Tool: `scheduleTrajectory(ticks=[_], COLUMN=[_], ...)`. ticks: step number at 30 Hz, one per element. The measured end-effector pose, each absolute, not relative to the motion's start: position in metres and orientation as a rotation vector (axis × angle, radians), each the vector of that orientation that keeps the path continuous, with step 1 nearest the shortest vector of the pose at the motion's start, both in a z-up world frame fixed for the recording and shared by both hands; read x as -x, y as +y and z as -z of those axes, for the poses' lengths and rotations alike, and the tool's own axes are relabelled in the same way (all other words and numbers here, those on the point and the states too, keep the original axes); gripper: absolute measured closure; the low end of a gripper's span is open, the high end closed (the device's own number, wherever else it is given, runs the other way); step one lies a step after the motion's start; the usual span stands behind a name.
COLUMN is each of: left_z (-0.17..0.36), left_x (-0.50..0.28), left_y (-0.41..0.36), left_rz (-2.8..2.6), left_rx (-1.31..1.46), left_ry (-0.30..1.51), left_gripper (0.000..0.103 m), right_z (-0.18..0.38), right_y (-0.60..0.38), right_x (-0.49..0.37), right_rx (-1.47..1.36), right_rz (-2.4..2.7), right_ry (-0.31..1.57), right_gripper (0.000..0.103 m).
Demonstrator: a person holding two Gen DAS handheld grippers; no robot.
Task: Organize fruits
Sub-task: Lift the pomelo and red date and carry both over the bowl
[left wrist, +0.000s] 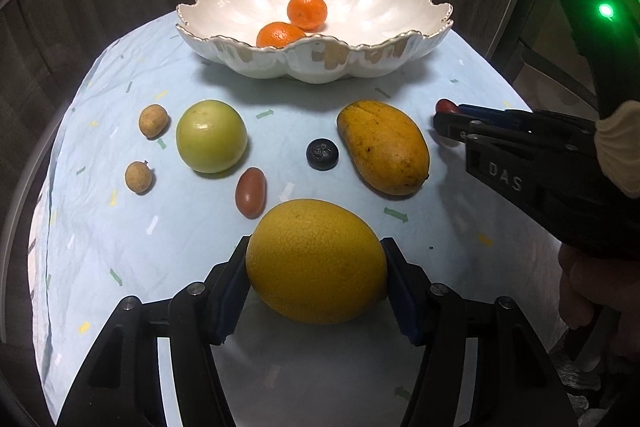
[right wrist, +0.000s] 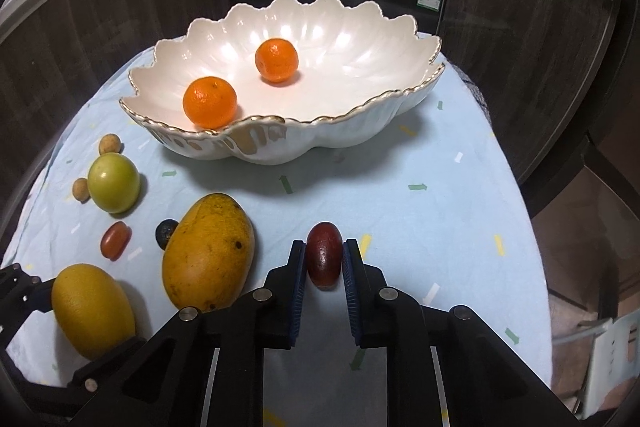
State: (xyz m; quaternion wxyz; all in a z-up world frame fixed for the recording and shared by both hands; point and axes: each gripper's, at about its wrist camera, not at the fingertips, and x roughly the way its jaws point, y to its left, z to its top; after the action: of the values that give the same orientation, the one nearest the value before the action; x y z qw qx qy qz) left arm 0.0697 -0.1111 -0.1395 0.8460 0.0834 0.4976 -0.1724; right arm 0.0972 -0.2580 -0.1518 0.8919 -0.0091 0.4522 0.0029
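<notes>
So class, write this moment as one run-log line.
left gripper: shut on large yellow citrus | right gripper: shut on dark red oval fruit | scalloped white bowl: two small oranges

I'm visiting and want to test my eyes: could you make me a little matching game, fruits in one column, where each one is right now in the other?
Things:
1. tangerines
2. big yellow citrus
3. dark red fruit
4. mango

Places:
A. between the fingers of the right gripper
B. lying free on the blue cloth, beside a blueberry
C. inside the white bowl
D. between the fingers of the left gripper

Pairs: 1-C, 2-D, 3-A, 4-B
</notes>
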Motion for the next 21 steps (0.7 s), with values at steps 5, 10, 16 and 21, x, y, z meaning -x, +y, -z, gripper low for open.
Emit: scheduleTrajectory(ticks=[5,10,16,21], left_z=[0.131,0.122,0.114,0.108], left_x=[-0.069,-0.068,-0.069,-0.068], left_y=[-0.110,-0.108,-0.104,-0.100], left_rz=[0.363,0.357,0.352,0.346], left_rx=[-0.173,-0.161,-0.146,-0.133], left_ry=[1.025,1.001,0.979,0.961], left_gripper=[0.042,0.042,0.042,0.042], right_z=[0.143,0.131,0.119,0.111], right_y=[-0.257,-0.254,-0.249,-0.246], right_x=[-0.090,-0.083,-0.075,-0.068], right_rx=[0.013,0.010,0.013,0.014], right_rz=[-0.015,-0.022,-0.029,-0.031], right_ry=[0.927,0.916,0.910,0.909], right_gripper=[0.083,0.083,0.084,0.084])
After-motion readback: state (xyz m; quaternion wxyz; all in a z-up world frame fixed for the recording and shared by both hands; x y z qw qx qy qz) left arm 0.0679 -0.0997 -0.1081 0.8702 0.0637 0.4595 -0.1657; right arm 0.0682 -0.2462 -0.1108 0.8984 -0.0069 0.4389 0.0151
